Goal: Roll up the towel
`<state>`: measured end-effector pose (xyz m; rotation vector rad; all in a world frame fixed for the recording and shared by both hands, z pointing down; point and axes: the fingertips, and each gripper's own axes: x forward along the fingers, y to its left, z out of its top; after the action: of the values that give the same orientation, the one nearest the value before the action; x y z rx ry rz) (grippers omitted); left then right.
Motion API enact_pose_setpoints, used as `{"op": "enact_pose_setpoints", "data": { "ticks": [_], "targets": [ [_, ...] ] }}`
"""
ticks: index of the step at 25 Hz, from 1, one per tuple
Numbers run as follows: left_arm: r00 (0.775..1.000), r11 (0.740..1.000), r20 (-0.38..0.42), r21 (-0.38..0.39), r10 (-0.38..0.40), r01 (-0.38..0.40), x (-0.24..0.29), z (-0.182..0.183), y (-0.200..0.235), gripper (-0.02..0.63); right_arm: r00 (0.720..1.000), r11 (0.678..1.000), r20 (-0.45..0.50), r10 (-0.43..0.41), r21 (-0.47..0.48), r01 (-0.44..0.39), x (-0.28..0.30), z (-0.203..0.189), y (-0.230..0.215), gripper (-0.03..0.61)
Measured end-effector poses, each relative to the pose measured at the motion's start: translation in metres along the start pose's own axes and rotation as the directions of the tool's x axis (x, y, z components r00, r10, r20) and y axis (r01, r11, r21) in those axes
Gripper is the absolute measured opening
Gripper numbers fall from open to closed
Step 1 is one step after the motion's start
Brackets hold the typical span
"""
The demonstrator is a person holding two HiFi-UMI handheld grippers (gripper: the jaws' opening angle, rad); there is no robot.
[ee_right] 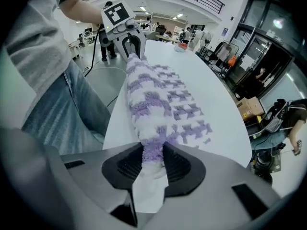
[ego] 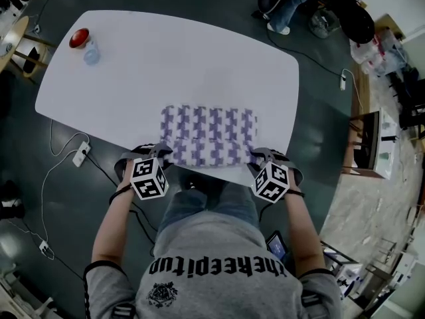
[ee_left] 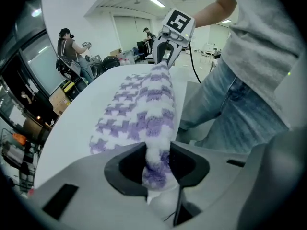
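- Table [ego: 199, 65]: white, with rounded corners; stood on a dark floor [ego: 319, 131].
- Red round object [ego: 79, 37]: lay near the table's far left corner, just beside a clear container [ego: 91, 56].
- Power strip [ego: 82, 154]: white, lay on the floor left of the table, its cable trailing.
- Bystander [ego: 292, 2]: in jeans, beyond the table's far right corner.

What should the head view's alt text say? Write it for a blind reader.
Seen from above, a person at a white table grips a purple-and-white towel at its near edge, the left gripper shut on the left corner and the right gripper on the right. The near edge is bunched into a thick fold.
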<state>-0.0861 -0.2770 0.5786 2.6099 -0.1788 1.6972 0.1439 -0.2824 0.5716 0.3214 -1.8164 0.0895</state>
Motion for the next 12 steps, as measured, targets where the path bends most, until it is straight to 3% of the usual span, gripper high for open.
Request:
{"op": "enact_pose_setpoints", "data": {
  "ticks": [12],
  "targets": [
    [0.994, 0.994, 0.099, -0.092, -0.055, 0.064, -0.011, 0.011, 0.026, 0.150, 0.993, 0.985, 0.112, 0.041, 0.165, -0.060, -0.017, 0.008, -0.025, 0.132]
  ]
}}
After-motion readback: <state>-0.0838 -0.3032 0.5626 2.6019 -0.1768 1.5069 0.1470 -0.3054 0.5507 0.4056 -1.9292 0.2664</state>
